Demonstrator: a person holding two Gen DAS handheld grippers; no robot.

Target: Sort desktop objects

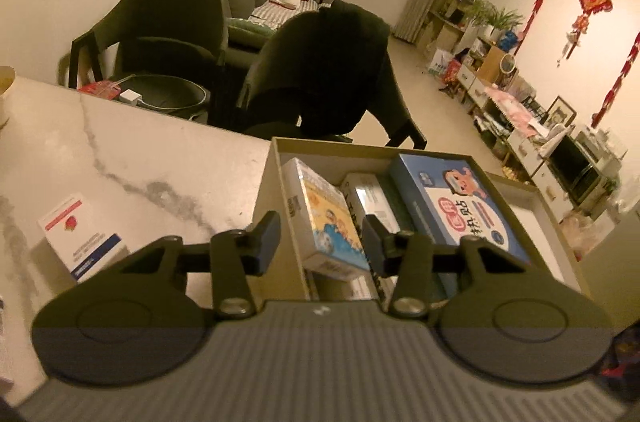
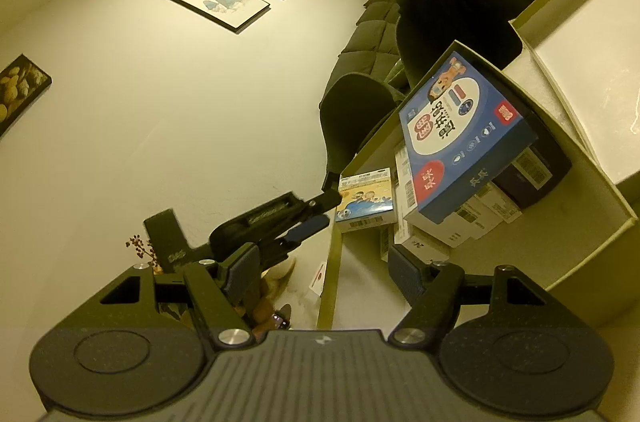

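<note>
Tilting my left gripper (image 1: 322, 242) down over the storage box (image 1: 280, 190), fingers parted around the cartoon carton (image 1: 324, 222), unclamped; right gripper (image 2: 326, 270) near-level, fingers wide, empty

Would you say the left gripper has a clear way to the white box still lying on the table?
Probably yes. The white box lies alone on the bare table, left of the tray, and the left gripper is open and empty, with nothing between them.

Left wrist view close above the storage box (image 1: 536, 198), right wrist view beside it, both sharing its contents
</note>
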